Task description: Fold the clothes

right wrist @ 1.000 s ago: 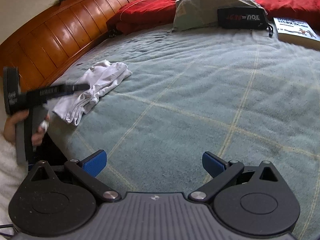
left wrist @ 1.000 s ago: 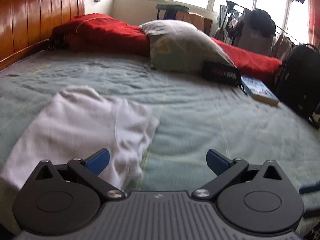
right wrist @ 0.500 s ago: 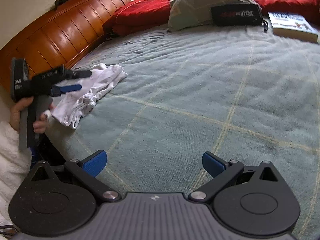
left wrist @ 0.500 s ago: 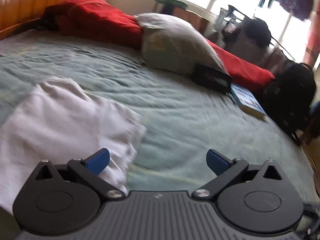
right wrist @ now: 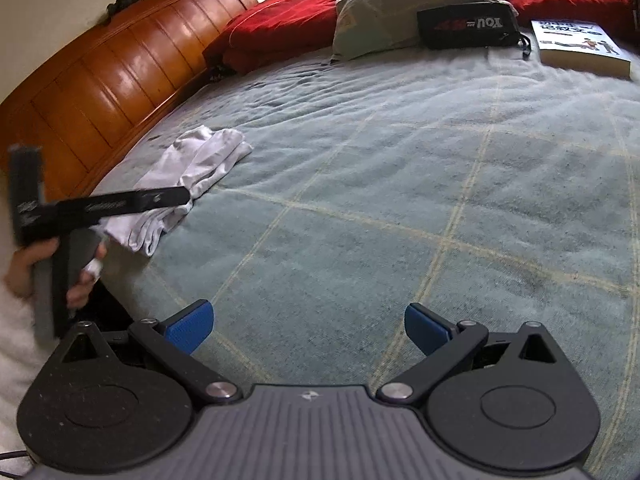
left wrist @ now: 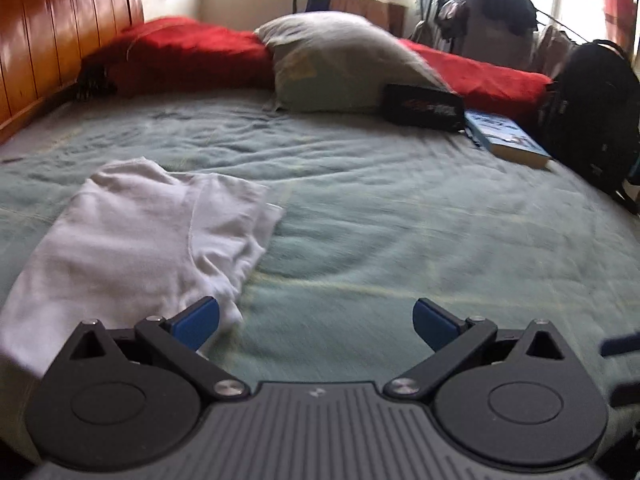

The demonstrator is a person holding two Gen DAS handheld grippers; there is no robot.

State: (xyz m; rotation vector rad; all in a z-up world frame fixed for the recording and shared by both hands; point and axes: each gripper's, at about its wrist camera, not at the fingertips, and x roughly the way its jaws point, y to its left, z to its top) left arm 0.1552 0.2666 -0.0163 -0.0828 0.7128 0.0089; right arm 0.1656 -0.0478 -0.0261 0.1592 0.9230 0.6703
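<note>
White garment (left wrist: 136, 240) lay bunched and partly folded on the green bedspread (left wrist: 380, 240), near the bed's left edge, close to the wooden headboard (right wrist: 104, 80). From my left wrist view it sat just ahead and left of the left tongs (left wrist: 316, 320); the left blue pad overlapped its near corner in the picture, but I couldn't tell if it touched. Left tongs were wide apart, holding nothing. Right wrist view showed the same garment (right wrist: 188, 176) well off to the left, with the left unit (right wrist: 100, 208) held by a hand (right wrist: 48, 268) hovering over its near end. Right tongs (right wrist: 308, 326) were also wide, nothing between them, over bare bedspread well apart from the garment. Further out: a grey pillow (left wrist: 344, 64) at the head of the bed, leaning on a red blanket (left wrist: 188, 52); a black pouch (left wrist: 424, 106) just in front of the pillow; a book (left wrist: 508, 140) beside the pouch near the right edge. A dark backpack (left wrist: 596, 112) stood past the bed on the right. Left view was motion-blurred.
</note>
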